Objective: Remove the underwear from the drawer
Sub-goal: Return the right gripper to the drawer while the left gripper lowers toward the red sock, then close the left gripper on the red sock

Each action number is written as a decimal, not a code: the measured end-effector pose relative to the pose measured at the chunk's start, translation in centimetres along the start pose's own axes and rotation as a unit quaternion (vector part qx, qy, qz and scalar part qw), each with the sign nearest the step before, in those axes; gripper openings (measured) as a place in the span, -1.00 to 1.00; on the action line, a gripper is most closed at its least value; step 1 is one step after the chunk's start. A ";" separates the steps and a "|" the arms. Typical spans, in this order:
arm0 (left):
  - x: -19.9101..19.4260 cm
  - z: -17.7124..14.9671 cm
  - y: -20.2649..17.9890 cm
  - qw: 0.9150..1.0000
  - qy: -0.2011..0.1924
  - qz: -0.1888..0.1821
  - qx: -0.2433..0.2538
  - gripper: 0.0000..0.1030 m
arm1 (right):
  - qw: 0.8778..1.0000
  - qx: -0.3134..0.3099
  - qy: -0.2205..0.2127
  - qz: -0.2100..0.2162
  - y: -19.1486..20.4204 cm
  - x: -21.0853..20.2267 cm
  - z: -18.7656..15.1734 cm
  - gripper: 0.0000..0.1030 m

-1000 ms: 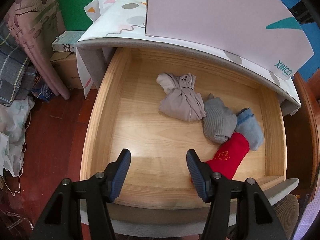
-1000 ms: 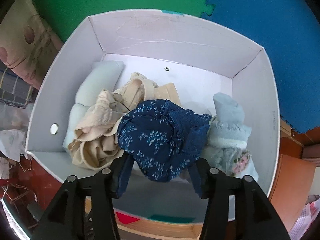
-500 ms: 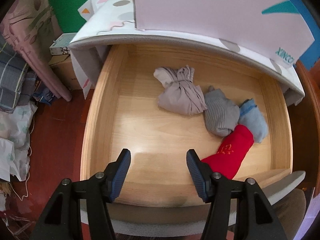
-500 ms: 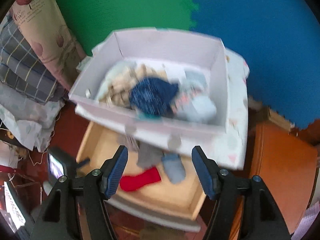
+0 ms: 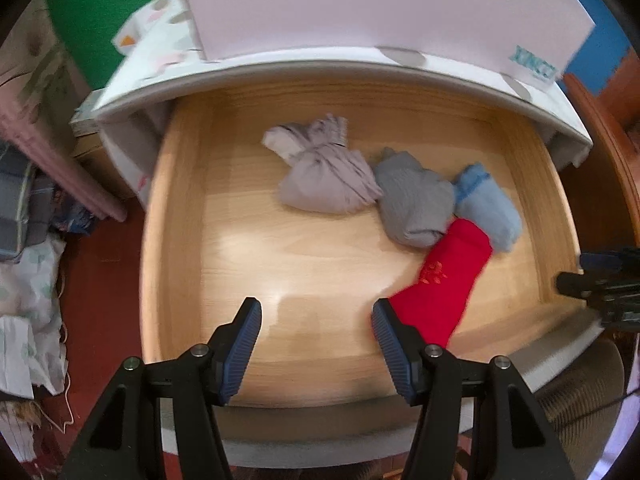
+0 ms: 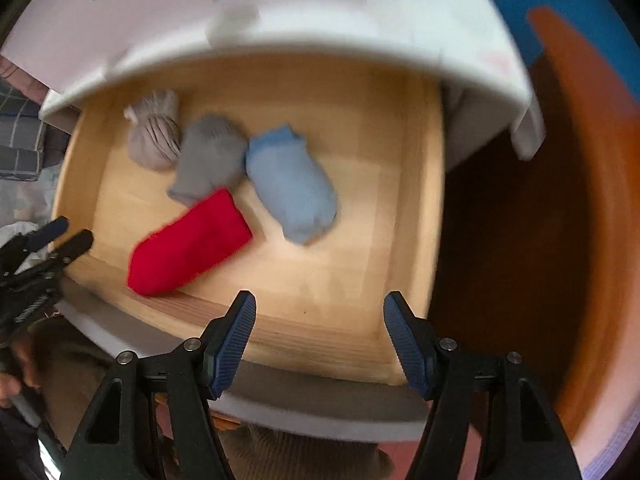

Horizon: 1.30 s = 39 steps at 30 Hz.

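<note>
Drawer work comes next: 4 rolled pieces lie in the open pale wooden drawer (image 6: 400, 208), toward its middle and right. Your right hand-held gripper (image 6: 320, 338) hovers over the front edge, jaws apart and empty, like your left hand-held gripper (image 5: 316, 344). Bring the right one over the light blue cotton roll (image 6: 292, 184), straddle its narrow width, then close firmly before lifting, clear of the red roll (image 6: 192, 244).
</note>
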<state>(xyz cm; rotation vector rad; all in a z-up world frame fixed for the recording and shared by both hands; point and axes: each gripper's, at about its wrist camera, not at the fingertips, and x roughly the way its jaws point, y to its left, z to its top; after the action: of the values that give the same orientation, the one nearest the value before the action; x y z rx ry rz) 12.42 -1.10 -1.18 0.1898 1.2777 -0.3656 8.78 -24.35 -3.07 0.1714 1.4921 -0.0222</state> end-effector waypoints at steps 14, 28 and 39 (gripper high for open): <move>2.1 1.8 -6.0 0.994 0.046 -0.029 0.091 0.15 | 1.000 0.017 0.024 0.001 -0.8 2.7 -0.4 0.24; 4.9 3.2 -9.6 0.987 0.090 -0.047 0.126 0.26 | 0.999 0.021 0.032 0.005 -0.9 3.5 -0.1 0.24; 8.7 3.8 -9.3 0.988 0.133 -0.003 0.077 0.26 | 0.999 0.020 0.032 0.005 -0.4 3.6 -0.1 0.23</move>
<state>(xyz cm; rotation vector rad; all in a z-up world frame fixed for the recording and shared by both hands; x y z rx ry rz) 14.51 -12.38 -7.84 0.3750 1.5147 -0.4552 8.92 -24.43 -6.69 0.2142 1.5552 -0.0394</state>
